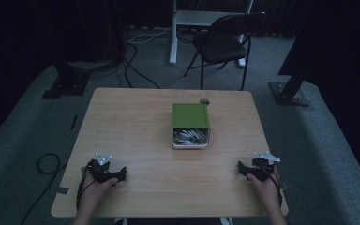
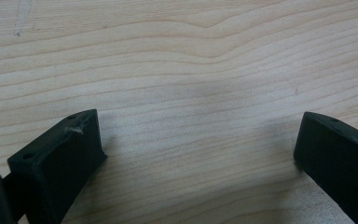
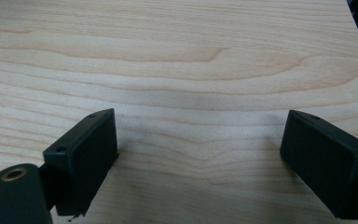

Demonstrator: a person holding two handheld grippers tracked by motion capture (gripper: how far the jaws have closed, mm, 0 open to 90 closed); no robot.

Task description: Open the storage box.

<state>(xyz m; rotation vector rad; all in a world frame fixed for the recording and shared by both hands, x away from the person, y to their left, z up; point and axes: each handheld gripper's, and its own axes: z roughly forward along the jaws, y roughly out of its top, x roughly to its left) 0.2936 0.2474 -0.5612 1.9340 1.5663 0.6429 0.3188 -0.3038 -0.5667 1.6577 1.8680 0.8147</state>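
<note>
Where the table's (image 1: 136,140) near edge meets the forearms, two grippers down on the wood: left gripper (image 1: 120,175) at the near left corner, jaws wide, bare grain between them; right gripper (image 1: 242,168) at the near right corner, jaws likewise wide, holding nothing. Farther, mid-table, well apart from both: green box (image 1: 190,115), lid slid back, pale contents in its tray (image 1: 190,144). Beyond, a chair (image 1: 222,42).
</note>
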